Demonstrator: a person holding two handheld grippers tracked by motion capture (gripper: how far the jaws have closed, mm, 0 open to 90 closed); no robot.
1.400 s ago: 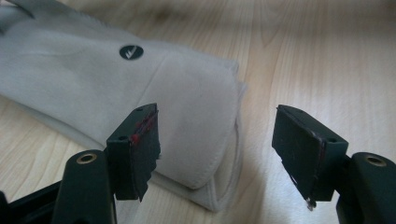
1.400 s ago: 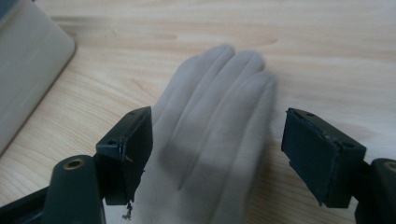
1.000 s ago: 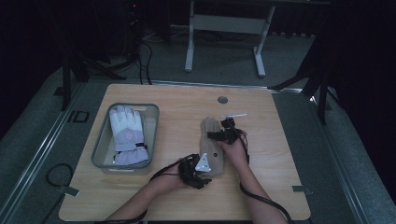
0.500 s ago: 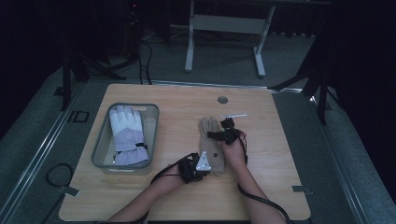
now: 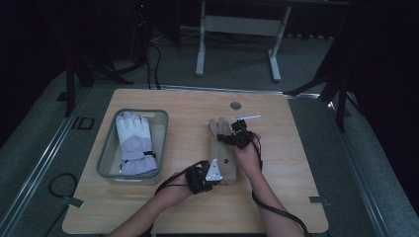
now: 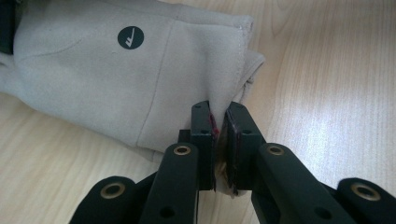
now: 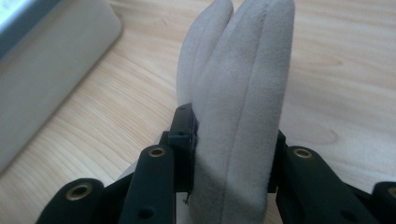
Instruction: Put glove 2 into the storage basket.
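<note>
Right now I have the beige glove (image 5: 221,150) lying on the wooden surface (image 5: 296,163), just right of the grey bin (image 5: 160,129) that holds a white and lilac glove (image 5: 134,142). My left gripper (image 6: 219,128) has its jaws pinched on the cuff edge, and my right gripper (image 7: 231,140) has its jaws clamped around the glove's fingers.

This looks like a lab or recording studio. A wooden table (image 5: 291,148) stands on grey carpet (image 5: 306,64) among black curtains (image 5: 380,59), cables (image 5: 148,54) and a metal stand (image 5: 237,24).
</note>
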